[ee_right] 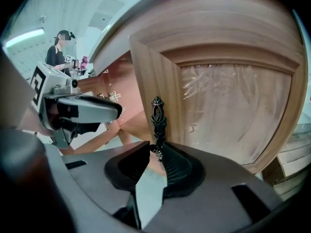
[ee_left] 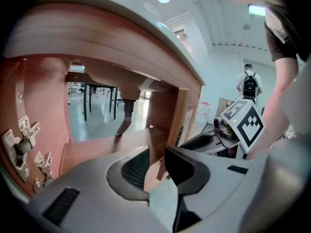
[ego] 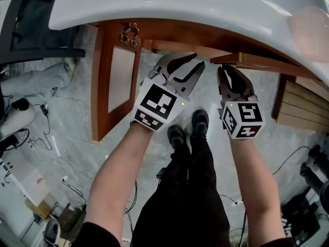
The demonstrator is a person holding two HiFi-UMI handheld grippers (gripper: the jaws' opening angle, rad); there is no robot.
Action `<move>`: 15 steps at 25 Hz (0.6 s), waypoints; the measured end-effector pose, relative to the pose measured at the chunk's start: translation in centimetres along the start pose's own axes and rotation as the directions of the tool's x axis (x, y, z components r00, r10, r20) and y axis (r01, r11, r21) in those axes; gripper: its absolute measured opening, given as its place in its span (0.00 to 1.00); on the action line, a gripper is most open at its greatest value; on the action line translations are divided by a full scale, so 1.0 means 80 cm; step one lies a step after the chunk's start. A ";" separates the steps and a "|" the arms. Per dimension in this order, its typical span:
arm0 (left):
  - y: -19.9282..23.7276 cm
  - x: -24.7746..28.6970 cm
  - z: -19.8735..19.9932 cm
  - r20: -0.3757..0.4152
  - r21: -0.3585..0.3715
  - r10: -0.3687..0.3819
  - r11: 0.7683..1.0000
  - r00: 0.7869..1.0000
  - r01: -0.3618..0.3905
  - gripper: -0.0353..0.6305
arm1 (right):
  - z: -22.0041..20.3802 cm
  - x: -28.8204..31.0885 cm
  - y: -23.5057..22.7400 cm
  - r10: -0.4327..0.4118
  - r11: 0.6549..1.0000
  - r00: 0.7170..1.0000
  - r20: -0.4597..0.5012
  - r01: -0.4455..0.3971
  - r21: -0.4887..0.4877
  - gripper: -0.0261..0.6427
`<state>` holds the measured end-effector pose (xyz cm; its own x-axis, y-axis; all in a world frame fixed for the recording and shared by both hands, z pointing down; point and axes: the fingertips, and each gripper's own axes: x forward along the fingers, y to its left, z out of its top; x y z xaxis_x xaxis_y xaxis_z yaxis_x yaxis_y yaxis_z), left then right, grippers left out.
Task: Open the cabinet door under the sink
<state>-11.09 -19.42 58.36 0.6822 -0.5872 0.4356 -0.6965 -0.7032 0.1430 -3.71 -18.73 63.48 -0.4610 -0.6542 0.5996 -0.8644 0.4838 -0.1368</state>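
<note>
1. Under the white sink, which spans the top of the head view, stands the wooden cabinet. Both grippers are held up to its front.
2. At 9 o'clock from the grippers, the left door is swung fully out, with its pale panel facing the floor. Its hinges show at the top, at about 11 o'clock.
3. The left gripper points into the open cabinet at 12 o'clock. In the left gripper view its jaws stand moderately apart and press on nothing. Only the cabinet's inner wood shows beyond them.
4. The right gripper is at 3 o'clock from the left one, against the right door.
5. In the right gripper view that door fills the frame from 12 to 4 o'clock. A dark ornate handle runs upright along its left edge.
6. The right gripper's jaws are drawn in narrow around the handle's lower end and grip it.
7. The person's shoes stand at 6 o'clock below the grippers.
</note>
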 end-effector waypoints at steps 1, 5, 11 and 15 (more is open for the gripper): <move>-0.006 0.002 0.005 0.004 0.013 -0.024 1.000 1.000 0.024 0.21 | -0.003 -0.004 0.001 0.008 1.000 1.000 -0.002 -0.008 -0.008 0.18; -0.029 0.009 0.021 0.003 0.079 -0.112 0.991 0.994 0.111 0.24 | -0.012 -0.016 0.005 0.028 1.000 1.000 0.001 -0.028 -0.007 0.18; -0.059 0.028 0.036 -0.017 0.146 -0.214 0.966 0.977 0.214 0.25 | -0.017 -0.020 0.005 0.038 0.999 0.999 0.011 -0.038 -0.002 0.18; -0.071 0.037 0.044 -0.015 0.162 -0.235 0.959 0.972 0.235 0.25 | -0.018 -0.020 0.005 0.048 0.999 0.999 0.014 -0.048 -0.008 0.18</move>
<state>-4.37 -18.57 55.68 0.8237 -0.3992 0.4027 -0.4716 -0.8766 0.0955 -3.06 -16.64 63.57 -0.5045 -0.6384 0.5813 -0.8399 0.5190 -0.1590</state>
